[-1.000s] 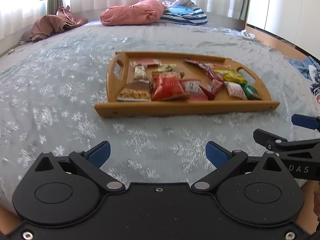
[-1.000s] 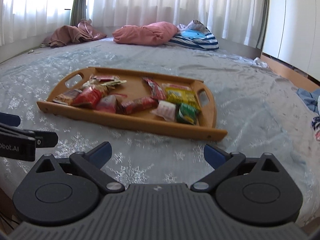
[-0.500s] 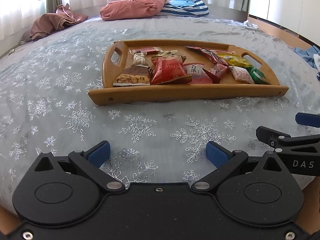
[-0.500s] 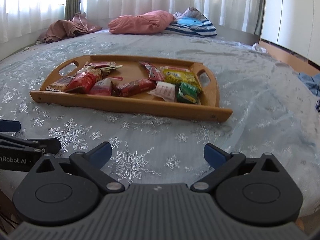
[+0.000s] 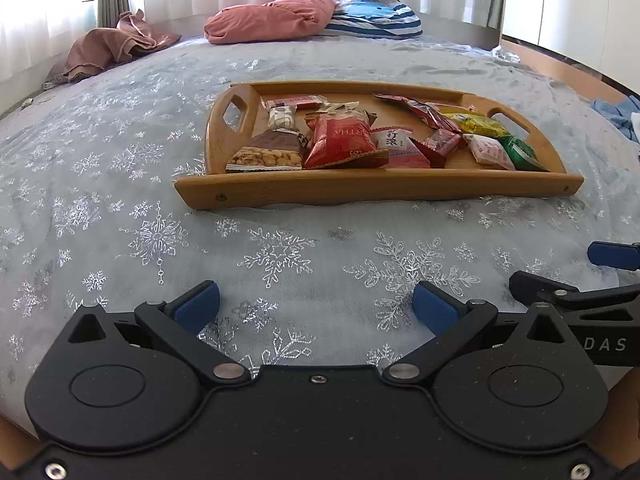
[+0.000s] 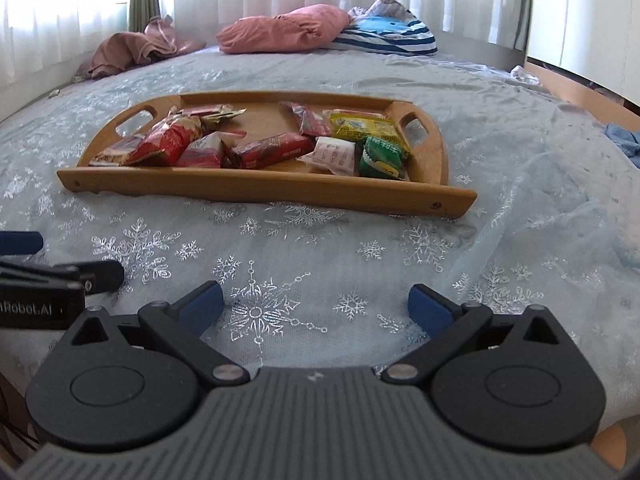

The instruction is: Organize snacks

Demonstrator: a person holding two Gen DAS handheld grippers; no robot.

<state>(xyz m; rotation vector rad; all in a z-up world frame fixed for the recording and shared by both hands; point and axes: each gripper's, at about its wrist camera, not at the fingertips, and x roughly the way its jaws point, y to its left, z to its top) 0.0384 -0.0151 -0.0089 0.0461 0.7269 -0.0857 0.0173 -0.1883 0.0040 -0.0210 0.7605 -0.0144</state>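
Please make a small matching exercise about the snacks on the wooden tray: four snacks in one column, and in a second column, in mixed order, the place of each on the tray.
Things:
1. green packet
2. peanut packet
3. big red bag
4. yellow packet

Places on the wooden tray:
A. near front corner beside the left handle
B. just behind the green packet
C. front row, right next to the peanut packet
D. near front corner beside the right handle

Pairs: 1-D, 2-A, 3-C, 4-B

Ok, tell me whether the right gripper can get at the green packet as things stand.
Probably yes. The right gripper is open and empty, and only bare bedspread lies between it and the tray. The green packet sits uncovered near the low front rim.
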